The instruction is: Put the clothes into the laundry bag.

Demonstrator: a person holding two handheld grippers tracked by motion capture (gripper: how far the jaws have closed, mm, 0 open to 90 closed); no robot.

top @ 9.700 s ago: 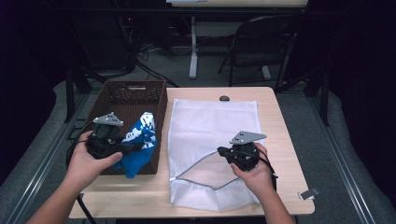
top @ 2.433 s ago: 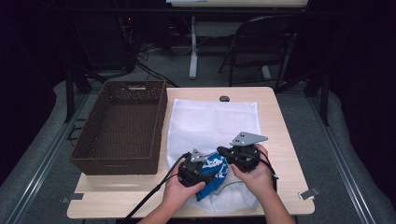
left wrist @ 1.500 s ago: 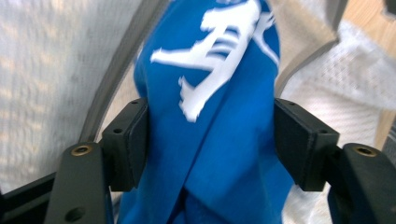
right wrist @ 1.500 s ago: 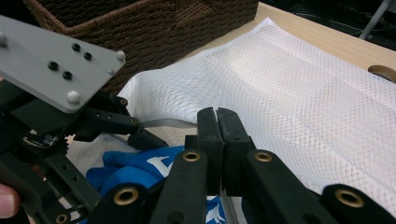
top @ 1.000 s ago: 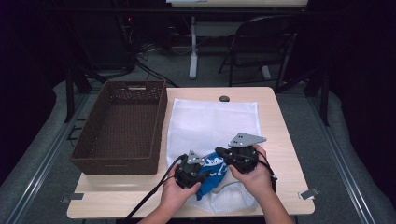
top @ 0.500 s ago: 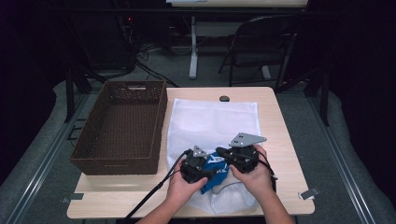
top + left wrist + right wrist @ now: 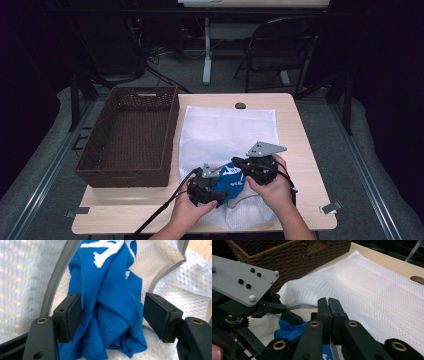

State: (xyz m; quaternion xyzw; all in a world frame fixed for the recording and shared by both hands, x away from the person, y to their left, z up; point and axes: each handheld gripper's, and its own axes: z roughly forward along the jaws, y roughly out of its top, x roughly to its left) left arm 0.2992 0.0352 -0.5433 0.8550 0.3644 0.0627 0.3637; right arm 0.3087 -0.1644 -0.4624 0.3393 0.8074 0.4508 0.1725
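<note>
A blue garment with white print [image 7: 231, 183] lies bunched in the mouth of a white mesh bag [image 7: 225, 130] at the table's near edge. My left gripper [image 7: 112, 302] straddles the garment [image 7: 110, 277]; its jaws have just been opening, and the right pad [image 7: 160, 315] stands clear of the cloth. From above, that left gripper [image 7: 218, 184] sits at the bag's lower left. My right gripper [image 7: 328, 302] is shut on the bag's grey-trimmed edge and holds the opening up, just right of the garment [image 7: 289, 331]. The right gripper [image 7: 239, 163] is also visible from above.
A brown wicker basket [image 7: 125, 177] stands left of the bag, its wall close behind the left gripper [image 7: 242, 285]. A small dark round thing [image 7: 240, 105] lies at the table's far edge. Bare wood [image 7: 302, 150] shows to the right of the bag. A chair [image 7: 280, 50] stands beyond the table.
The left gripper carried the blue garment from beside the basket to the bag's mouth, then edged in a little and opened its jaws around the cloth. The right gripper has kept still.
</note>
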